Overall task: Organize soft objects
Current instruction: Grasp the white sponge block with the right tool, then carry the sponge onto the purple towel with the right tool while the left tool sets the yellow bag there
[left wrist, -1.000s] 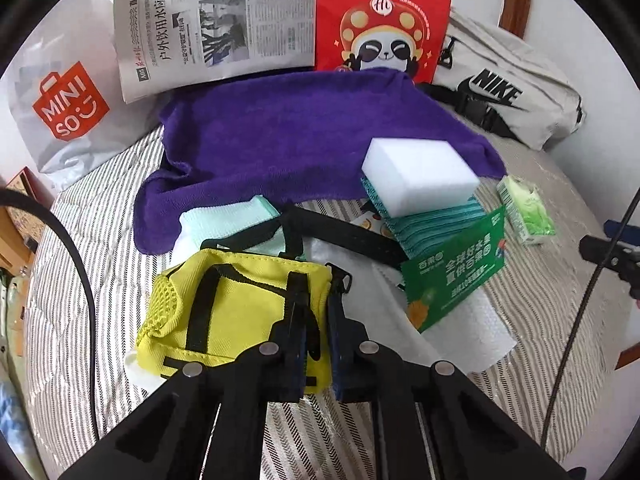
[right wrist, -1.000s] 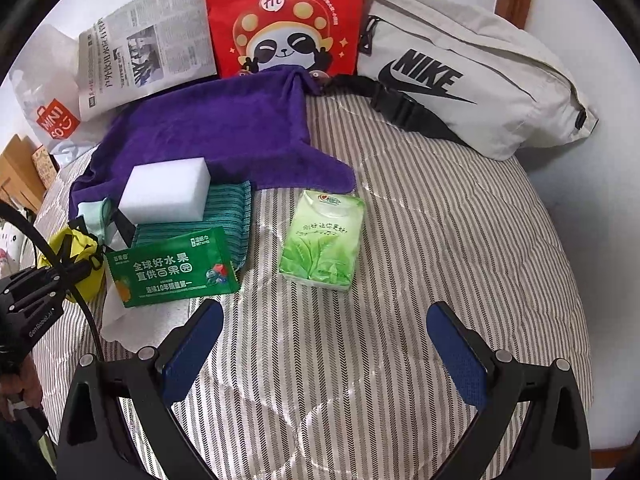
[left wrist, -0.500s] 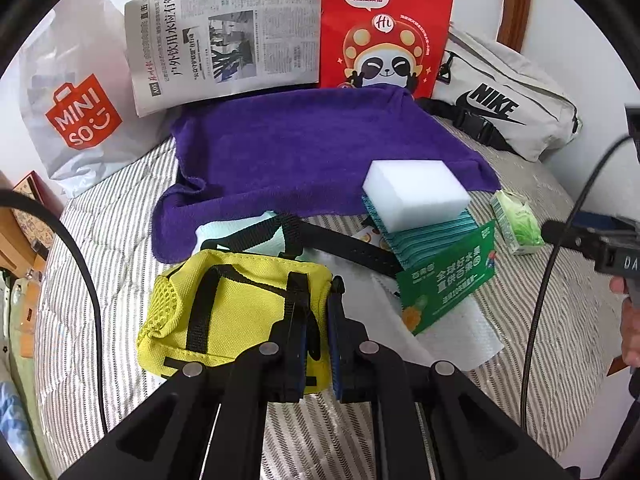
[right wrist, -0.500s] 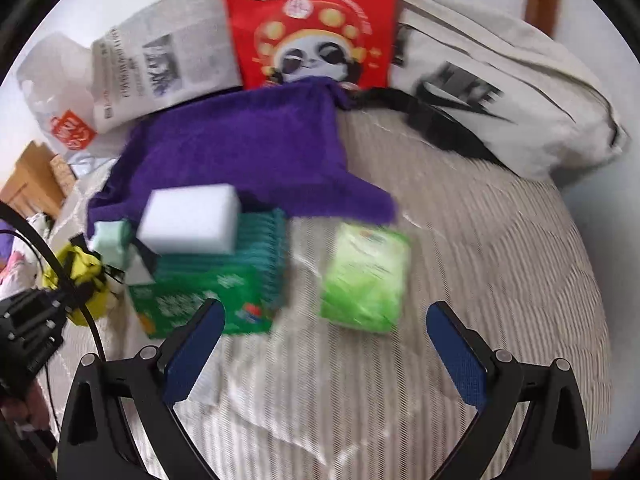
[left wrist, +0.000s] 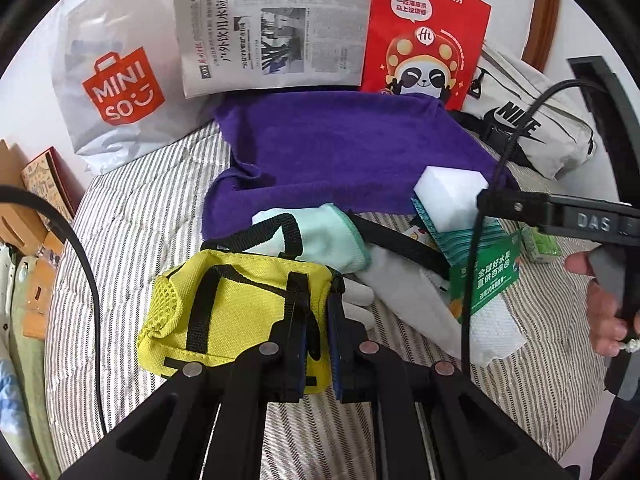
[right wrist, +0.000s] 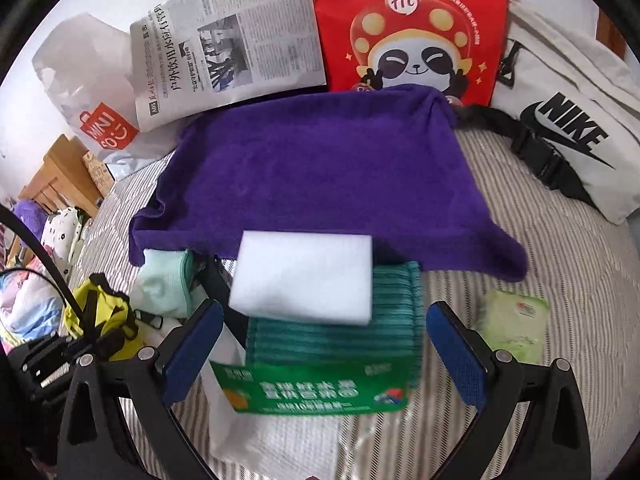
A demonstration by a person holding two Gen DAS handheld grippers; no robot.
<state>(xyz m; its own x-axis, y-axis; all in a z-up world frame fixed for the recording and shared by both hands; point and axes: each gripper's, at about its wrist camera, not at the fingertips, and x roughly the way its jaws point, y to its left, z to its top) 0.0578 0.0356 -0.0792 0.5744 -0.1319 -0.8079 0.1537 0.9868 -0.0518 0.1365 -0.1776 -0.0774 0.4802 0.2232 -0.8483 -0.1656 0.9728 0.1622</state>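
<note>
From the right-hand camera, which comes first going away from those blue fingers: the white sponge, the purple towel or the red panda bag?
1. White sponge: just ahead of the right gripper, on the teal cloth.
2. Purple towel: spread out behind it.
3. Red panda bag: upright at the back.

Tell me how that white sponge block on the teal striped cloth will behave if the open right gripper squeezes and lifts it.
The white sponge block looks like foam, so it is probably very light and will likely dent under the fingers. It sits loose on the folded teal cloth, so it should lift free without dragging the cloth. Being flat-sided, it seems unlikely to roll.
</note>
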